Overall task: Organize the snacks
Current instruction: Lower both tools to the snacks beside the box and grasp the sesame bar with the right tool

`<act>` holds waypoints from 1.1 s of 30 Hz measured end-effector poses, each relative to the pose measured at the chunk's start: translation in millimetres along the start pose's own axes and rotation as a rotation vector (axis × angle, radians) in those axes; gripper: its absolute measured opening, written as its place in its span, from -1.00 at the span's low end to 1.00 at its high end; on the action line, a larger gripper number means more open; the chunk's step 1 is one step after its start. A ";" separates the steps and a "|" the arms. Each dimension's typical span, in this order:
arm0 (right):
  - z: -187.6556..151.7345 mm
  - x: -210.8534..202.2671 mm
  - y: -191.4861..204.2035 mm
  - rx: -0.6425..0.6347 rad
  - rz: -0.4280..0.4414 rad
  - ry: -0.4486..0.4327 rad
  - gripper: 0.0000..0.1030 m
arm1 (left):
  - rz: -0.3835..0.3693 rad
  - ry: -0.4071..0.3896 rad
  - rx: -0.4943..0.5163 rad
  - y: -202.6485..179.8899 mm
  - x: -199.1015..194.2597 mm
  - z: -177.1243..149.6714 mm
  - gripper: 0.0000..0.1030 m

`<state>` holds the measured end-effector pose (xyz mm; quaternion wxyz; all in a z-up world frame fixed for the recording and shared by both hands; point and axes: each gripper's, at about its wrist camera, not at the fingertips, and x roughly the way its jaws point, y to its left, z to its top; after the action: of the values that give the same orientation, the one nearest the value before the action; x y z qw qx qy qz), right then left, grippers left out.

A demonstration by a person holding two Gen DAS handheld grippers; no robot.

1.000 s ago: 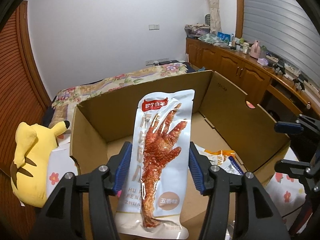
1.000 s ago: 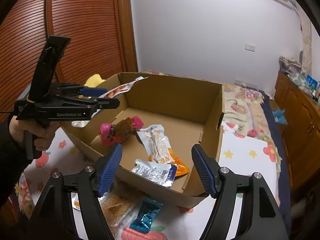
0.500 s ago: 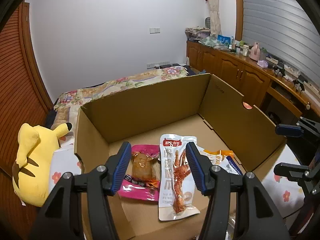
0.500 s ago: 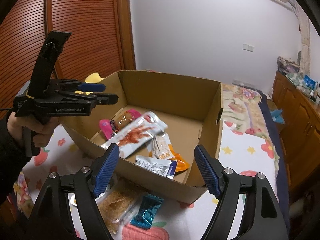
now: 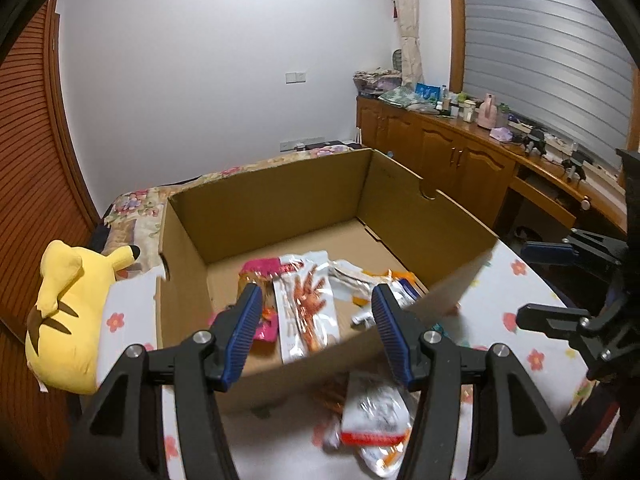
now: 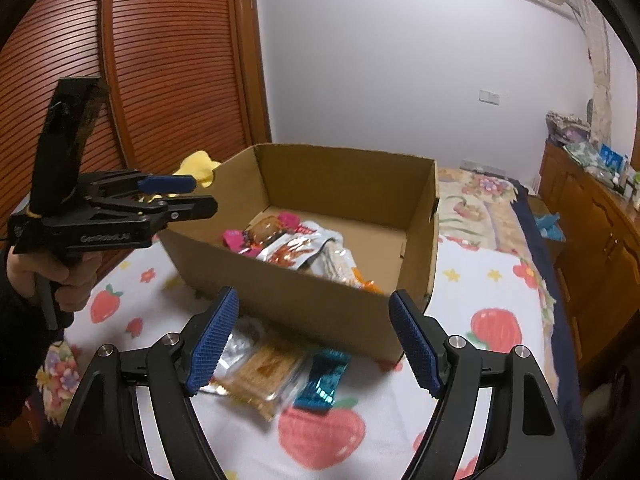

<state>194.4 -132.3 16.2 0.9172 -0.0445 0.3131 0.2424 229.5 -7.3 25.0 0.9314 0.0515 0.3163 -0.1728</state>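
Observation:
An open cardboard box [image 5: 280, 200] [image 6: 300, 300] stands on the bed. Inside it a white chicken-foot packet [image 5: 308, 312] [image 6: 288, 252] lies flat beside a pink packet [image 5: 260, 268] [image 6: 288, 218] and other snack bags. My left gripper [image 5: 316, 308] [image 6: 200, 196] is open and empty, just outside the box's near wall. My right gripper [image 6: 315, 304] [image 5: 524, 280] is open and empty too. It hovers above loose snacks on the sheet: a brown packet [image 6: 264, 372], a shiny blue wrapper [image 6: 324, 376] and a silver packet [image 6: 236, 344]. A white-and-red packet [image 5: 376, 416] lies under the left gripper.
A yellow plush toy [image 5: 68, 312] [image 6: 198, 162] sits left of the box. Wooden cabinets [image 5: 460, 160] with clutter on top run along the right wall, and a slatted wooden door [image 6: 160, 60] stands behind. The strawberry-print sheet [image 6: 320, 432] covers the bed.
The left gripper let go of the chicken-foot packet, which dropped flat into the box. Both grippers have drawn back from the box, so more of the sheet and the loose snacks shows.

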 end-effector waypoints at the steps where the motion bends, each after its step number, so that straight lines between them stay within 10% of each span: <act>1: -2.7 -2.1 2.5 0.002 -0.002 0.001 0.54 | -0.003 -0.001 0.001 -2.3 -3.9 -4.1 0.11; 33: -43.2 56.5 27.1 0.058 0.049 0.170 0.52 | -0.016 0.135 -0.067 -7.2 7.4 -134.4 0.12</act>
<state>196.5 -95.1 -50.2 0.8821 -0.0308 0.3975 0.2509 155.7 11.4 -86.2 0.9078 0.0292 0.3844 -0.1654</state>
